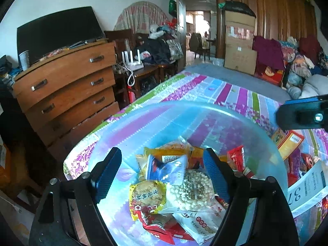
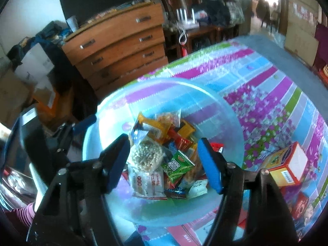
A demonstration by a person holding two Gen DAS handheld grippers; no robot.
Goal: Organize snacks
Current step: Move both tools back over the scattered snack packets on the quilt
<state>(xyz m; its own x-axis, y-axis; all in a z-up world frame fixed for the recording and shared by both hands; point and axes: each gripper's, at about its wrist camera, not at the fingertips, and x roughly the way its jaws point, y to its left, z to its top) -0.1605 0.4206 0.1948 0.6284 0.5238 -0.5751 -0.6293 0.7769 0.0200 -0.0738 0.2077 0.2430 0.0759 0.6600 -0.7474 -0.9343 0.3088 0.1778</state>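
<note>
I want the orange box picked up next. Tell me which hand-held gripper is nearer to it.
Right. The right hand-held gripper hangs over the basin, with the orange box just outside its finger; the left hand-held gripper sits across the basin.

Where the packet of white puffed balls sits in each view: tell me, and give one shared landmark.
Left wrist view: the packet of white puffed balls lies low and centre in the clear blue basin, between the left gripper fingers.
Right wrist view: the packet lies left of centre in the basin, by the right gripper.
Shared landmark: the wooden chest of drawers, upper left in both.
</note>
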